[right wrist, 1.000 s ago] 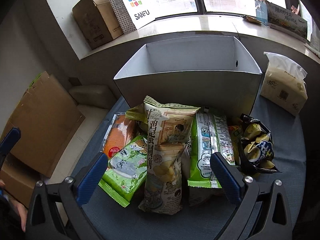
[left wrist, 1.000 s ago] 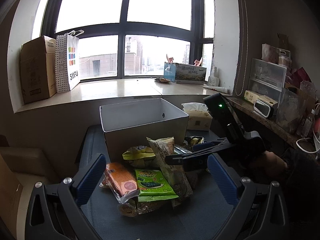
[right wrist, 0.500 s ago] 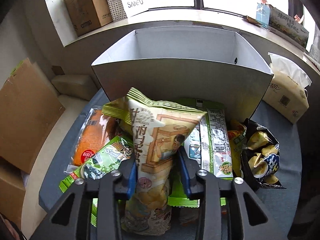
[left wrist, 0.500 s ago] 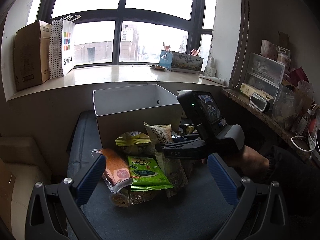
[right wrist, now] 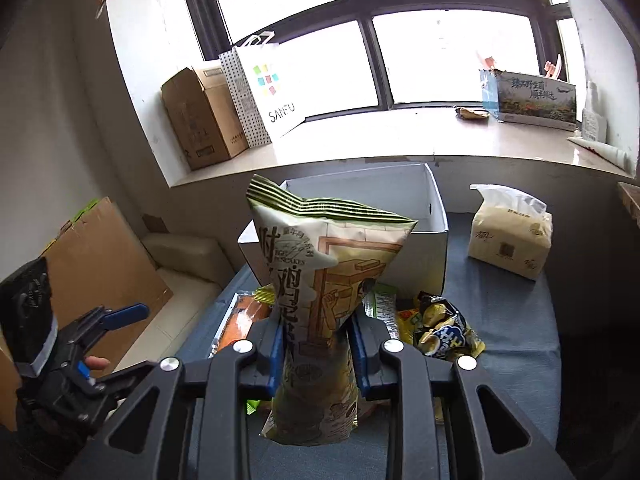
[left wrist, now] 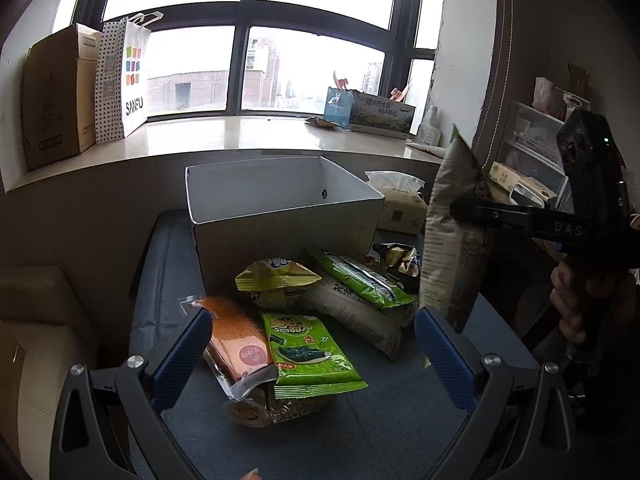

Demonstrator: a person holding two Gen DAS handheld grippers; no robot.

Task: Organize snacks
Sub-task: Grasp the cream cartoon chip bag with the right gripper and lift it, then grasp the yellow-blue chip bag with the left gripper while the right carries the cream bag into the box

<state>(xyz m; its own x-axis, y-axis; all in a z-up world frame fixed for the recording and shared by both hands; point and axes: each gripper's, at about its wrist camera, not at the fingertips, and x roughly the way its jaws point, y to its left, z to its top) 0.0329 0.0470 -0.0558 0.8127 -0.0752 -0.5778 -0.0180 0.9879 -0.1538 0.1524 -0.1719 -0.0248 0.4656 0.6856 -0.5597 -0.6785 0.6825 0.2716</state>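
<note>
My right gripper [right wrist: 316, 344] has a tall cream chip bag [right wrist: 324, 264] upright between its blue pads, which press on it while the jaws are still closing. In the left wrist view that bag [left wrist: 448, 240] hangs in the air at the right, above the pile, beside the open white box [left wrist: 280, 220]. My left gripper [left wrist: 312, 320] stands open over the pile, empty, with an orange pack [left wrist: 236, 340] and a green seaweed pack [left wrist: 308, 352] between its fingers. A yellow-green bag [left wrist: 276, 280], a long green pack [left wrist: 360, 276] and a black-yellow bag [right wrist: 444, 332] lie in front of the box.
A tissue pack [right wrist: 508, 236] stands right of the box on the blue-grey surface [left wrist: 360, 432]. The windowsill holds a cardboard box [left wrist: 56, 92], a white paper bag [left wrist: 124, 80] and a printed carton [right wrist: 532, 96]. Shelves [left wrist: 532, 148] crowd the right; flat cardboard [right wrist: 104, 264] leans at the left.
My right gripper went from wide open to shut on the chip bag and lifted it off the pile. My left gripper moved a little closer to the pile and lower.
</note>
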